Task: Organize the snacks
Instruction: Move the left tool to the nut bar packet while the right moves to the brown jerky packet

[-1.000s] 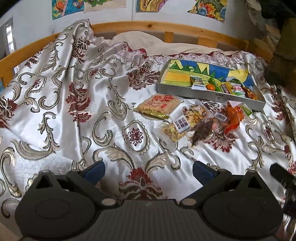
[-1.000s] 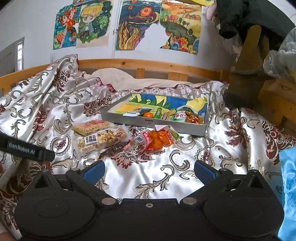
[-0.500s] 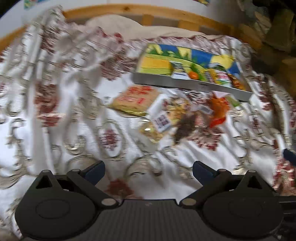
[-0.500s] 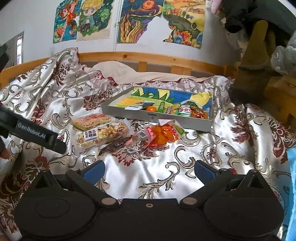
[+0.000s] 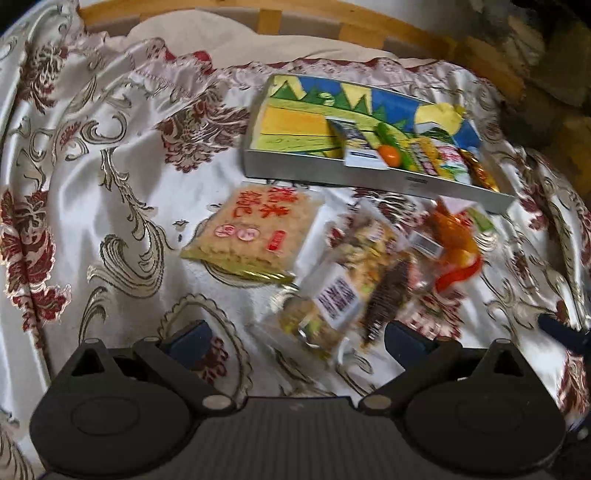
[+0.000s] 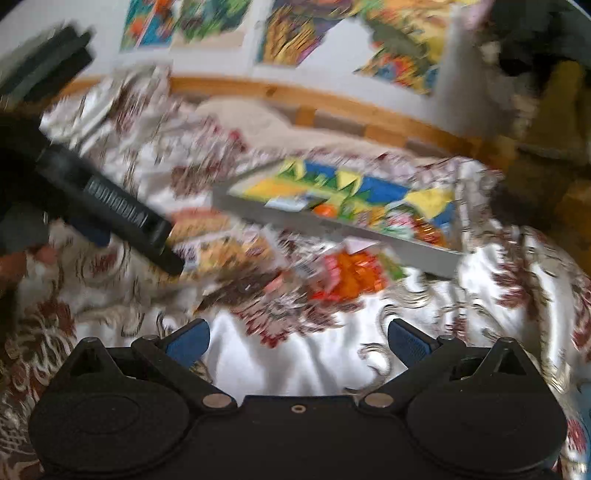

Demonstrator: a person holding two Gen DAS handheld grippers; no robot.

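A grey tray (image 5: 332,175) with a bright painted bottom lies on the satin bedspread and holds several small snacks at its right end. In front of it lie a rice-cracker pack (image 5: 255,232), a clear nut-mix bag (image 5: 336,291), a dark snack pack (image 5: 388,295) and an orange candy bag (image 5: 454,247). My left gripper (image 5: 295,341) is open and empty, just short of the nut-mix bag. My right gripper (image 6: 297,341) is open and empty, above bare bedspread before the orange candy bag (image 6: 351,277). The tray (image 6: 332,225) shows blurred behind. The left gripper's body (image 6: 110,210) crosses the right wrist view.
A wooden bed rail (image 5: 369,29) and a pillow (image 5: 221,40) lie behind the tray. Posters (image 6: 314,33) hang on the wall. Dark clothing and a brown object (image 6: 546,96) are piled at the right. The bedspread (image 5: 92,166) is rumpled at the left.
My left gripper has moved forward and down toward the snack packs, which now loom larger. My right gripper has also moved forward; its view is blurred. Both stay open.
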